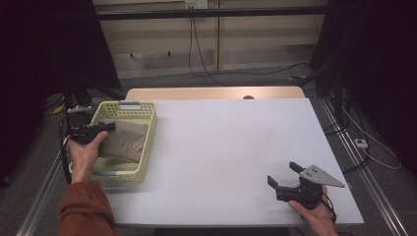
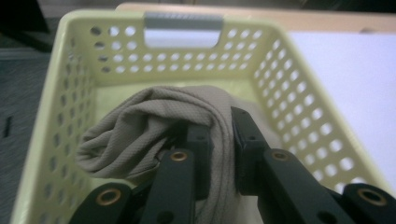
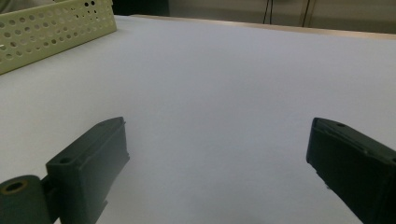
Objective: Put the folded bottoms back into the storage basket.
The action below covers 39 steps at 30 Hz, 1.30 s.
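On the white table (image 1: pixel 231 147), left gripper (image 2: pixel 219 135) fingers pinch the cloth (image 2: pixel 140 126) inside the basket (image 2: pixel 289 88).

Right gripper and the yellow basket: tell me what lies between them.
Bare white table lies between the right gripper and the yellow basket, as the high view shows.

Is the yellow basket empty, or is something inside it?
Not empty. A bunched-up beige cloth lies inside the yellow basket, and the left gripper has its jaws closed on a fold of it.
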Available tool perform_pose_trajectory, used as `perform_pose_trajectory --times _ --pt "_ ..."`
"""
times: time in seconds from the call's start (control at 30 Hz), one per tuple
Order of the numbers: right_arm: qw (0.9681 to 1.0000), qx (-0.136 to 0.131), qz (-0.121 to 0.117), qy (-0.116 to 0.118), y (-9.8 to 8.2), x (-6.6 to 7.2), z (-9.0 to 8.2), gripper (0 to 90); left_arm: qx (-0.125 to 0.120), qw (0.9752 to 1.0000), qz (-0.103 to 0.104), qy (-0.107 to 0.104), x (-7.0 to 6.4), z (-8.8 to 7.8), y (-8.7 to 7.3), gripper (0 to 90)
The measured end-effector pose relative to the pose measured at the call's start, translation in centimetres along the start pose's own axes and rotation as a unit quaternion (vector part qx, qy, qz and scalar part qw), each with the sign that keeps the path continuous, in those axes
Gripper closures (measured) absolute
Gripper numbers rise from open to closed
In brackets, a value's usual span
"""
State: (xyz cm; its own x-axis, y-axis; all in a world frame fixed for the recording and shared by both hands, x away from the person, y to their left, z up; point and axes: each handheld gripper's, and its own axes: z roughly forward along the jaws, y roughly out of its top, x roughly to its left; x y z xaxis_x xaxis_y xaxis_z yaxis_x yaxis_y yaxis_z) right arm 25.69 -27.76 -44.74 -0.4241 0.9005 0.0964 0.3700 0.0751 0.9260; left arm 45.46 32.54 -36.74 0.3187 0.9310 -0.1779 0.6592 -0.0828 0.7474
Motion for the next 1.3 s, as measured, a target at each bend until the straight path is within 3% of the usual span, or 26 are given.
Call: perform_pose_trajectory --times 0.07,0.27,0.47,0.53,0.6,0.83,1.0,1.07,1.13,1.17,1.23,1.3 --pt "1.0000 0.000 0.000 0.000 0.0 0.0 0.0 4.9 0.018 0.9996 0.009 0.021 0.1 0.0 -0.1 79.9" --pt "1.0000 0.000 0.000 -0.001 0.0 0.0 0.0 4.8 0.045 0.9978 0.013 0.047 0.7 0.4 -0.5 79.9" --pt "1.0000 0.000 0.001 -0.001 0.0 0.0 0.0 4.7 0.028 0.9991 -0.009 0.029 0.9 1.7 -0.3 79.9" --pt "1.0000 0.000 0.001 -0.001 0.0 0.0 0.0 4.7 0.015 0.9996 -0.024 0.005 1.0 1.8 -0.2 79.9" --pt "1.0000 0.000 0.002 -0.001 0.0 0.0 0.0 4.7 0.005 0.9997 -0.025 -0.003 0.9 2.1 -0.2 79.9" --pt "1.0000 0.000 0.002 -0.001 0.0 0.0 0.0 4.7 0.021 0.9991 -0.013 0.035 1.6 3.2 -0.4 79.6" --pt "1.0000 0.001 0.002 -0.001 0.0 0.0 0.0 4.7 0.039 0.9973 -0.019 0.059 2.4 3.6 -0.6 78.7" --pt "1.0000 0.001 0.002 -0.001 0.0 0.0 0.0 4.7 0.054 0.9957 -0.007 0.075 2.3 3.9 -0.6 78.7" --pt "1.0000 0.001 0.003 -0.001 0.0 0.0 0.0 4.7 0.075 0.9942 0.011 0.076 2.4 3.9 -0.6 78.5" --pt "1.0000 0.001 0.003 -0.001 0.0 0.0 0.0 4.7 0.072 0.9943 0.003 0.078 2.4 4.1 -0.6 78.5" --pt "1.0000 0.001 0.003 -0.001 0.0 0.0 0.0 4.7 0.099 0.9919 0.009 0.079 2.5 4.3 -0.6 78.0" --pt "1.0000 0.001 0.003 -0.001 0.0 0.0 0.0 4.7 0.116 0.9895 0.002 0.087 2.4 4.6 -0.8 78.0"
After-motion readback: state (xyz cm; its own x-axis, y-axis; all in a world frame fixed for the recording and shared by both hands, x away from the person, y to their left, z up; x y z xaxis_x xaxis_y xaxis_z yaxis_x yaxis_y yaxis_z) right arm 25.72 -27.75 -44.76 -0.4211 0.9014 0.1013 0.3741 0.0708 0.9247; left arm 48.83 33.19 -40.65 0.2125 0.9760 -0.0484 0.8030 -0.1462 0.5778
